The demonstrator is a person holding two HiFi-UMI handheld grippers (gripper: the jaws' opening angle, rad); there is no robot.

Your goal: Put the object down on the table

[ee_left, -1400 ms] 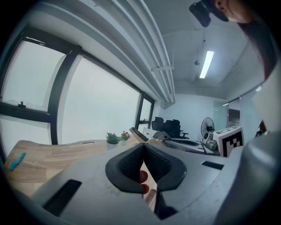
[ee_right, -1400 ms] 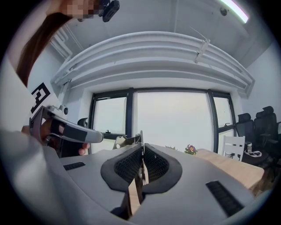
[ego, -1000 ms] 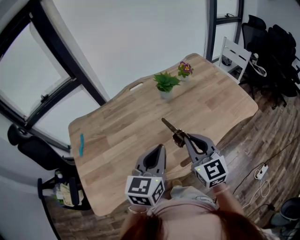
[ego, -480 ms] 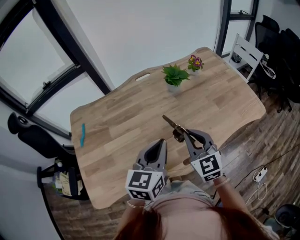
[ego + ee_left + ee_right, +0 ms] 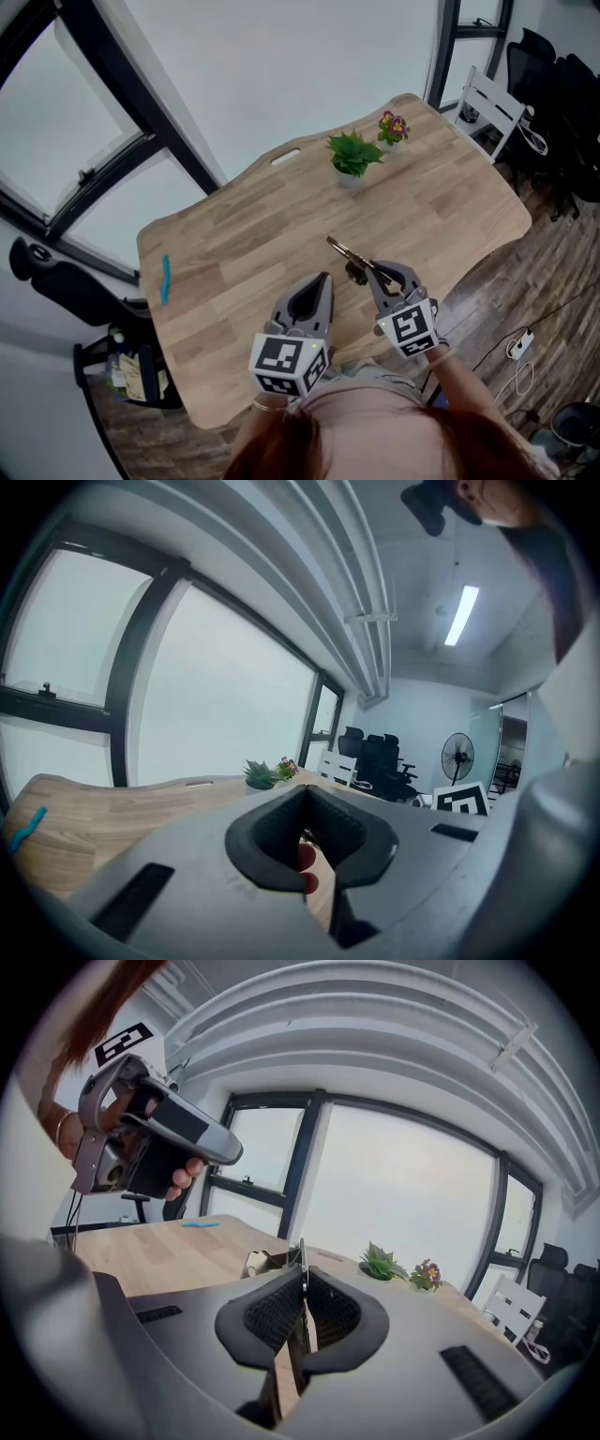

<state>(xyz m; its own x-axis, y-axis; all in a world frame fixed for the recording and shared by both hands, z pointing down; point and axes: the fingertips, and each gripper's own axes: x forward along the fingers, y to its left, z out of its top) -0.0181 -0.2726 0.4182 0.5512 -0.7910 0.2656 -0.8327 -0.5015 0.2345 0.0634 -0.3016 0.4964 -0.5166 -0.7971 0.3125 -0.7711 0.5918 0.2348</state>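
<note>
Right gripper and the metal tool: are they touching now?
Touching. The right gripper view shows the right gripper clamping the metal tool between its closed jaws, with no gap on either side.

The slim brass-coloured object [image 5: 340, 250] is too small to identify, its rear end hidden inside the right tool [image 5: 374, 271].

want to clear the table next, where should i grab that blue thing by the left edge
Probably its middle, from straight above, jaws across the narrow width: the blue thing lies flat on the table, long and thin, so no side offers a hold.
</note>
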